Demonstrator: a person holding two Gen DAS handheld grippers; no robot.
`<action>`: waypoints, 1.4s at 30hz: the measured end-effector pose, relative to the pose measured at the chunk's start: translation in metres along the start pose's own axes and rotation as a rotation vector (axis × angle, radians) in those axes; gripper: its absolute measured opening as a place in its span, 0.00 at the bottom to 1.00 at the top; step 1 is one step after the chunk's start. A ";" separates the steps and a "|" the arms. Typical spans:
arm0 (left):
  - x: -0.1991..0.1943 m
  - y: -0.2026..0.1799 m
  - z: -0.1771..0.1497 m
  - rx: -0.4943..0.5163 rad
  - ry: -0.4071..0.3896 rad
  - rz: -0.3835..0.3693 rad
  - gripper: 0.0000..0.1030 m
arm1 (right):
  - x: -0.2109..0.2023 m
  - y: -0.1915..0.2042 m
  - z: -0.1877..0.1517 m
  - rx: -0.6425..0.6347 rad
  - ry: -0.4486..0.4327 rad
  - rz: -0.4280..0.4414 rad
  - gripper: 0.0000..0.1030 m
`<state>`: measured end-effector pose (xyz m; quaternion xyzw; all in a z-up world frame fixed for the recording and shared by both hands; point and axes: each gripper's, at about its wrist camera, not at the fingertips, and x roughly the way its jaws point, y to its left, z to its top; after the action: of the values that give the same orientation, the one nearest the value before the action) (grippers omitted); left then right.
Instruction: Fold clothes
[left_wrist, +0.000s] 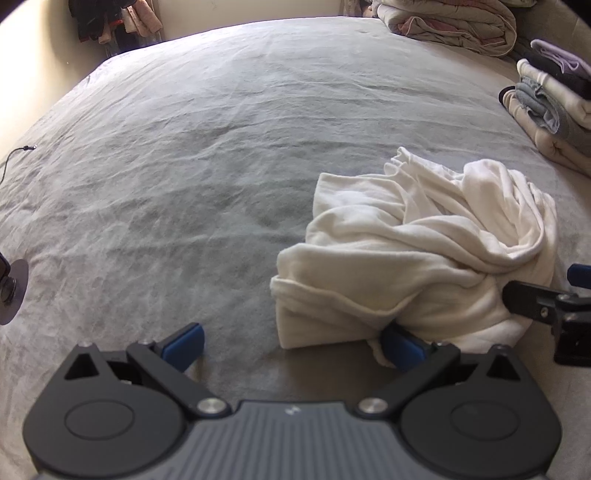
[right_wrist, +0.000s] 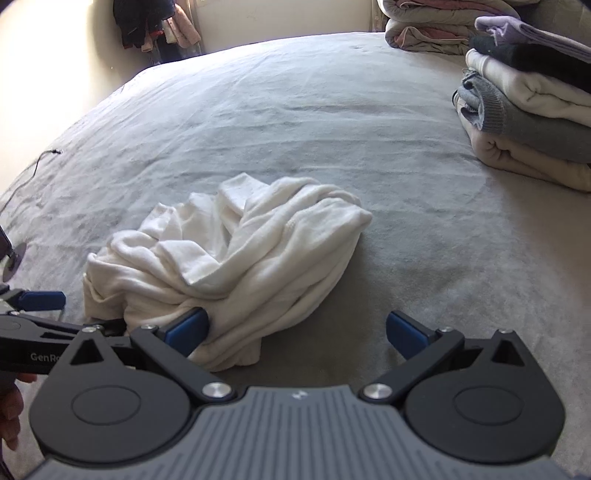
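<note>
A crumpled white garment (left_wrist: 413, 254) lies in a heap on the grey bed; it also shows in the right wrist view (right_wrist: 236, 266). My left gripper (left_wrist: 291, 347) is open, low over the bed at the heap's near left edge, its right finger touching the cloth. My right gripper (right_wrist: 295, 332) is open at the heap's near right side, its left finger pressed against the cloth. Each gripper shows at the edge of the other's view: the right one (left_wrist: 546, 299) and the left one (right_wrist: 40, 306).
A stack of folded clothes (right_wrist: 528, 110) stands at the right of the bed (left_wrist: 184, 166). A rolled duvet (left_wrist: 450, 22) lies at the far right. Clothes hang in the far corner (right_wrist: 151, 26). A cable (left_wrist: 14, 155) and a round mount (left_wrist: 11, 288) lie at the left.
</note>
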<state>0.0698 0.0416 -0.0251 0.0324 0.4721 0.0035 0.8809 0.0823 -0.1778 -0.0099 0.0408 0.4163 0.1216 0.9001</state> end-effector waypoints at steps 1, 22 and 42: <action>-0.003 0.003 0.001 -0.012 -0.008 -0.010 0.99 | -0.004 0.000 0.001 0.004 -0.011 0.006 1.00; -0.023 0.024 0.015 -0.217 -0.115 -0.317 0.12 | -0.023 -0.019 0.020 0.150 -0.067 0.146 0.11; -0.090 0.017 0.026 -0.143 -0.537 -0.427 0.09 | -0.059 0.003 0.018 -0.043 -0.160 0.179 0.48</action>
<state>0.0421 0.0534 0.0652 -0.1292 0.2184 -0.1562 0.9546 0.0587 -0.1891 0.0461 0.0679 0.3352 0.2065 0.9167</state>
